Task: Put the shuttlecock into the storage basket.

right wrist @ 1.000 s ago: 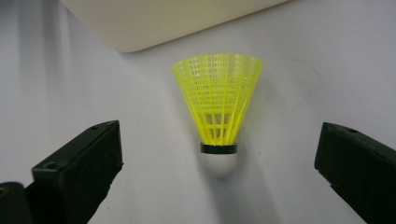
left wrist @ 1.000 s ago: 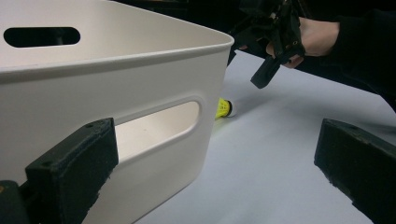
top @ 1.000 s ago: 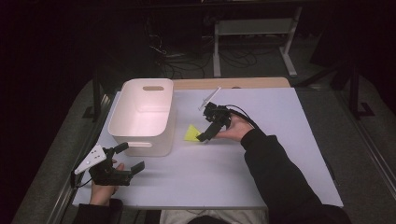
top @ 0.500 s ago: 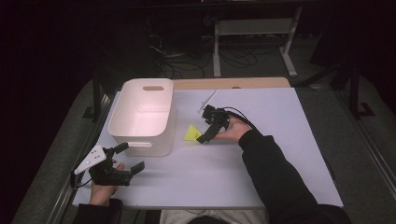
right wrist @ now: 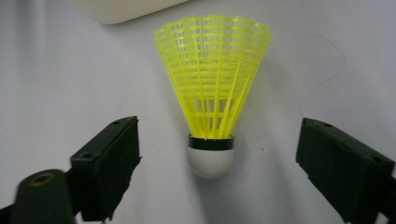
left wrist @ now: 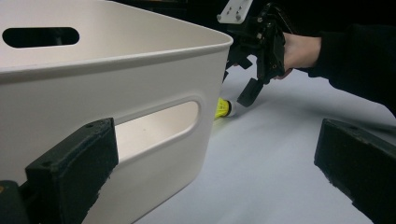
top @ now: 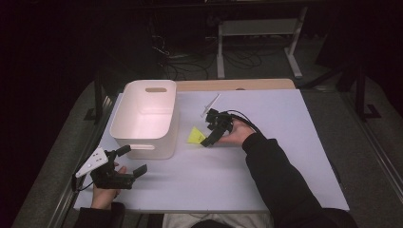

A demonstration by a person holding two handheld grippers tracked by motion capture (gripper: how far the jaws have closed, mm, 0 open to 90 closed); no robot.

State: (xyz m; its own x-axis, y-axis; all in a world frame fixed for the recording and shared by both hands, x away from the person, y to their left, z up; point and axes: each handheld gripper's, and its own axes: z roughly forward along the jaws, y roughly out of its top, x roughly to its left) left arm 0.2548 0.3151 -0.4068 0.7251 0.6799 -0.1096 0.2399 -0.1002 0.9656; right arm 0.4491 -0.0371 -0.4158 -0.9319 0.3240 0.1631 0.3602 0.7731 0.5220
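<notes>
A yellow shuttlecock [top: 195,137] with a white cork [right wrist: 210,161] lies on the white table top just right of the bin, its skirt pointing toward the bin. My right gripper [top: 207,140] reaches down over the cork end. In the right gripper view the cork sits between the open jaws of my right gripper [right wrist: 217,163] with a gap on each side. Those jaws have just been closing and touch nothing. My left gripper [top: 133,160] rests open near the table's front left, facing the bin's front wall [left wrist: 140,79]. From the left gripper view, the shuttlecock [left wrist: 223,108] peeks out past the bin's corner.
A white plastic bin [top: 142,142] with handle slots stands at the table's left, nothing visible inside. The white mat [top: 285,142] stretches wide to the right. A wooden strip [top: 237,84] runs along the back edge. Dark floor, cables and a stand lie beyond.
The right gripper has settled slightly lower over the shuttlecock's cork end. The left hand and gripper have kept still.
</notes>
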